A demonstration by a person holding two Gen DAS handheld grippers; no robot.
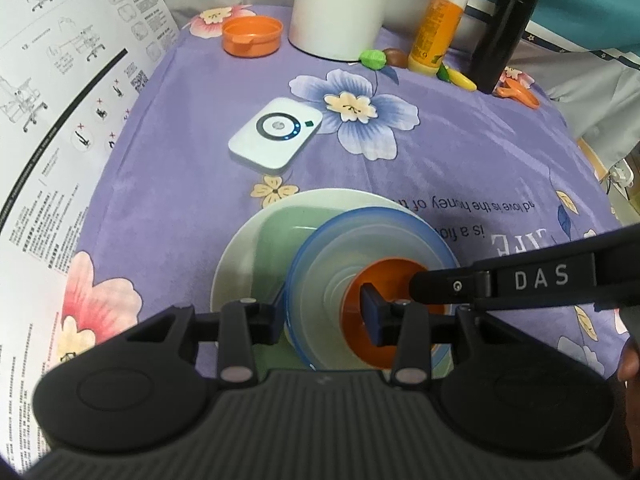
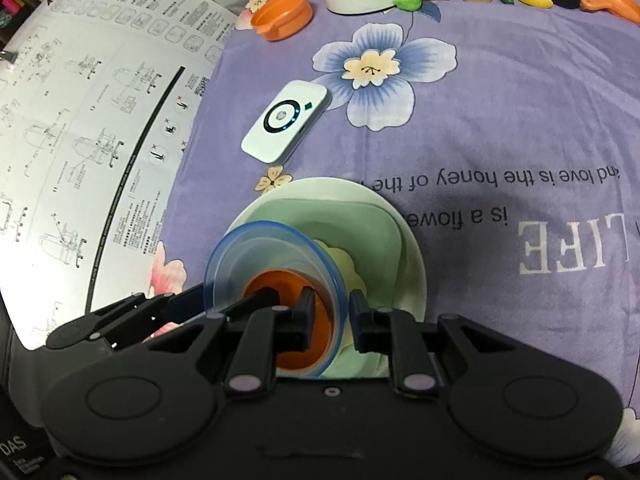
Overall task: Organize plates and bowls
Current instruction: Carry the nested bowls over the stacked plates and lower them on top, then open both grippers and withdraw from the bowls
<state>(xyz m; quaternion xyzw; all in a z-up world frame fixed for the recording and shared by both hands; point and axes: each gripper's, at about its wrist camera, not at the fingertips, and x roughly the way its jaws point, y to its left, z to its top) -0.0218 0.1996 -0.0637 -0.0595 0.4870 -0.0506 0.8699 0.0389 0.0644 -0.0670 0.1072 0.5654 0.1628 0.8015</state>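
A stack sits on the purple cloth: a white plate point(image 1: 240, 248) point(image 2: 412, 252), a pale green square dish point(image 1: 280, 232) point(image 2: 360, 216), a clear blue-rimmed bowl point(image 1: 360, 236) point(image 2: 256, 248) and a small orange bowl point(image 1: 384, 280) point(image 2: 288, 284) inside it. My left gripper point(image 1: 324, 312) straddles the blue bowl's near wall, jaws apart. My right gripper point(image 2: 332, 320) straddles the blue bowl's rim from the other side, one finger inside the orange bowl; whether it pinches is unclear. Its finger point(image 1: 500, 280) reaches into the left wrist view. A second orange bowl point(image 1: 252, 36) point(image 2: 282, 16) stands far back.
A white device point(image 1: 276, 140) point(image 2: 286, 126) lies behind the stack. At the back stand a white container point(image 1: 336, 8), an orange bottle point(image 1: 440, 20), a black cylinder point(image 1: 500, 36) and toy fruit point(image 1: 372, 58). A printed instruction sheet point(image 1: 48, 120) point(image 2: 88, 120) covers the left.
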